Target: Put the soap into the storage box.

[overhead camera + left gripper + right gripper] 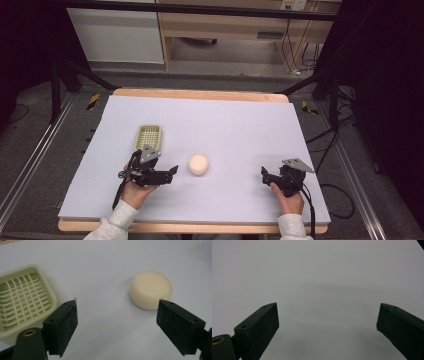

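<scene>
Left gripper spread, soap bar just ahead | soap dish beside | right gripper spread, idle | centre jaws around bar before closing.

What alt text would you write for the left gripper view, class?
A round cream soap bar lies on the white table, just beyond the open left gripper, near its right-hand jaw. A pale green slatted soap dish sits at left, empty.
</scene>
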Demonstrator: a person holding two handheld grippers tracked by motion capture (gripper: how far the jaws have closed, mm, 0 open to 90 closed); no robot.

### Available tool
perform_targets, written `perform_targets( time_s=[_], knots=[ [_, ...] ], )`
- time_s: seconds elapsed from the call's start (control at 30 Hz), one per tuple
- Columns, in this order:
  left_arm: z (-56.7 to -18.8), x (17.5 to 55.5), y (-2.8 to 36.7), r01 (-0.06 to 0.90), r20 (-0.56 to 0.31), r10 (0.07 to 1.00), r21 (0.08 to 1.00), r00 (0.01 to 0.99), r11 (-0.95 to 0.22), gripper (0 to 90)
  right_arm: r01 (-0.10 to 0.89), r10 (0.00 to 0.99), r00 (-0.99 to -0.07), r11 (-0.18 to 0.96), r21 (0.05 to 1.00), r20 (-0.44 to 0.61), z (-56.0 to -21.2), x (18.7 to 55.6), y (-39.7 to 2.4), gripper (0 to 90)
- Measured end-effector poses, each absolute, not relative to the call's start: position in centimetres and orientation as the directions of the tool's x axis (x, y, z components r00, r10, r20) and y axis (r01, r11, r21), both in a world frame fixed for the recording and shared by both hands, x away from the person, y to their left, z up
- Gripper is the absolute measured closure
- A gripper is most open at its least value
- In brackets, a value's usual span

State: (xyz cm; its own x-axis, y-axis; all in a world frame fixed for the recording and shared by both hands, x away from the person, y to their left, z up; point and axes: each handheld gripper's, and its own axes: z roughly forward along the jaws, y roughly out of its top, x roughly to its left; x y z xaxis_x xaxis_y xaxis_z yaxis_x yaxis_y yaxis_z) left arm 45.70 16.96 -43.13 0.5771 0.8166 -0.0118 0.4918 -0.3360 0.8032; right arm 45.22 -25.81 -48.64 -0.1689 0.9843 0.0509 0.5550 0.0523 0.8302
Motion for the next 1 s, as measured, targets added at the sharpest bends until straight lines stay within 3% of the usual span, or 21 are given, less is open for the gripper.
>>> perform_targets(
  time_s=[1.0],
  knots=[
    [-42.5,47.4,13.5,0.476,-0.008,0.795,0.804,0.607,-0.356,16.1,0.561,0.983,-0.178,0.068,0.825,0.040,-48.7,45.3,-25.6,4.8]
  ],
)
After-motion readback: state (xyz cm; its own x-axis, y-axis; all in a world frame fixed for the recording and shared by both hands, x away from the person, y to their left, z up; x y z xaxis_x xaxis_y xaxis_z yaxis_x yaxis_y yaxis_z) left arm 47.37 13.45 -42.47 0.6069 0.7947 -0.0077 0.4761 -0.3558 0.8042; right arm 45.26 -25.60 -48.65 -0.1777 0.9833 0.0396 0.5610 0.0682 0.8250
